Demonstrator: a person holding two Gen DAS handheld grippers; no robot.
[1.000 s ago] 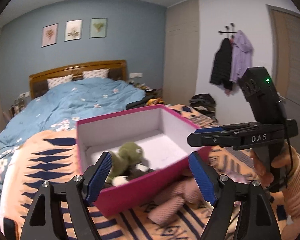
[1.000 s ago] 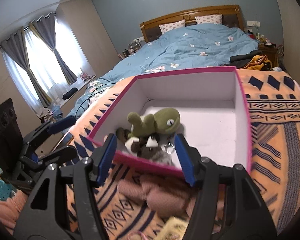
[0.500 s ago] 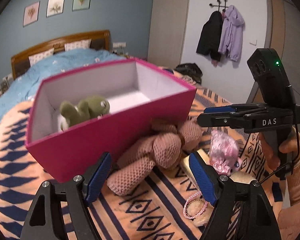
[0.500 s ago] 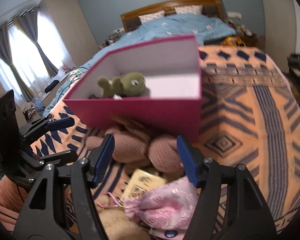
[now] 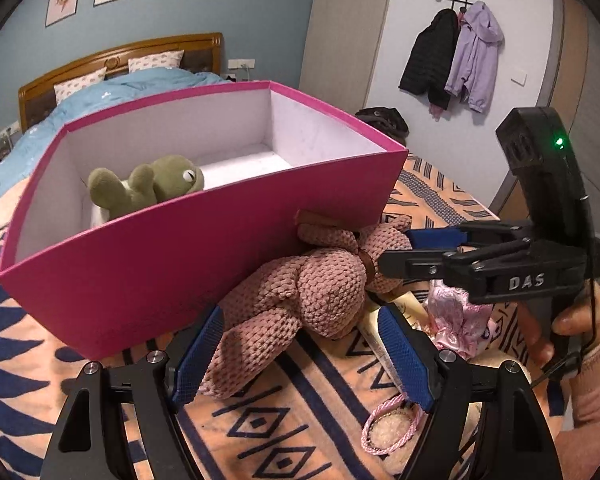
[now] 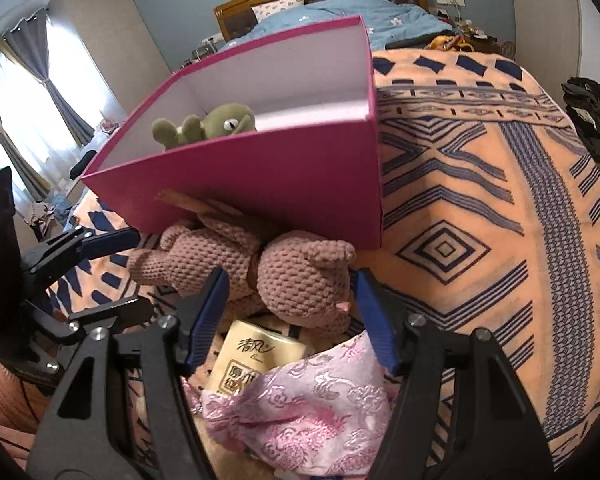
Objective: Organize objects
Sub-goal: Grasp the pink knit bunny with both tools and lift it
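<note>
A pink box [image 5: 180, 264] with a white inside stands on the orange patterned blanket [image 6: 480, 208]. A green plush frog [image 5: 148, 188] lies in it. A brown knitted teddy bear [image 5: 312, 288] lies against the box's near wall, partly under it. My left gripper [image 5: 300, 348] is open just in front of the bear's legs. My right gripper [image 6: 294, 304] is open too, and the bear's head [image 6: 304, 280] sits just past its fingertips, untouched. A tissue pack [image 6: 256, 356] and a pink satin pouch [image 6: 312, 404] lie under the right gripper.
A small round pink-corded pouch [image 5: 388, 432] lies by the left gripper's right finger. Behind the box is a bed with a blue duvet [image 5: 100, 96]. Coats [image 5: 456, 60] hang on the right wall. Dark clothes [image 6: 592, 120] are heaped past the blanket's edge.
Both grippers have sunk and tipped downward, from over the box's opening to low in front of its near wall. The bear, tissue pack and satin pouch have come into close view.
</note>
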